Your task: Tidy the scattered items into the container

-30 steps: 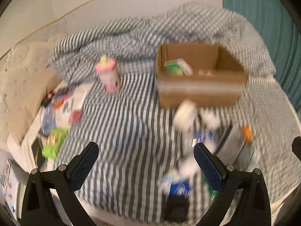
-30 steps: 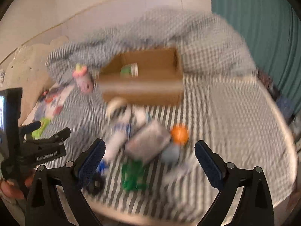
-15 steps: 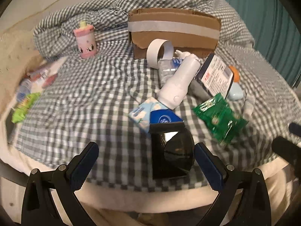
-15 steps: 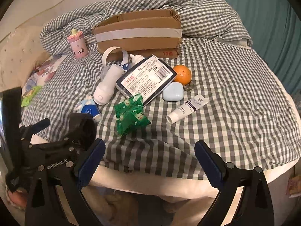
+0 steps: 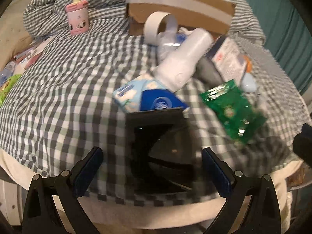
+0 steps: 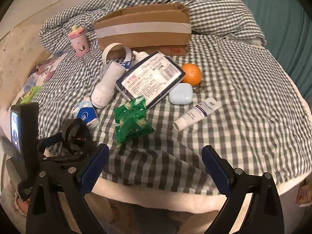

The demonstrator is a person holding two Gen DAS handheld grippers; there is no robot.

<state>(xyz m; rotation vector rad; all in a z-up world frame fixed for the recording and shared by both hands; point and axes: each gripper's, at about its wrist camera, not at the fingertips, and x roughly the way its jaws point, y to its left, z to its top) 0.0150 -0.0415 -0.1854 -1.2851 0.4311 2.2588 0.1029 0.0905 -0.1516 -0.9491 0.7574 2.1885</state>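
Observation:
A black boxy thing with a round glass face (image 5: 159,150) lies near the bed's front edge. My left gripper (image 5: 153,158) straddles it, jaws closing, pads clear of its sides. The right wrist view shows that black thing (image 6: 77,136) too. Behind it lie a blue tissue pack (image 5: 148,95), a white bottle (image 5: 185,66) and a green packet (image 6: 132,120). The cardboard box (image 6: 144,29) stands at the back. My right gripper (image 6: 154,156) hangs open over the front edge, holding nothing.
A tape roll (image 6: 115,50), a large wipes pack (image 6: 152,78), an orange (image 6: 192,74), a pale blue case (image 6: 180,96) and a tube (image 6: 197,113) lie on the checked cover. A pink cup (image 6: 79,41) stands at back left. A bunched duvet (image 6: 214,3) lies behind the box.
Both grippers have dropped toward the bed. The left one has come down over the black thing, which now sits between its fingers. The pads stand slightly closer together.

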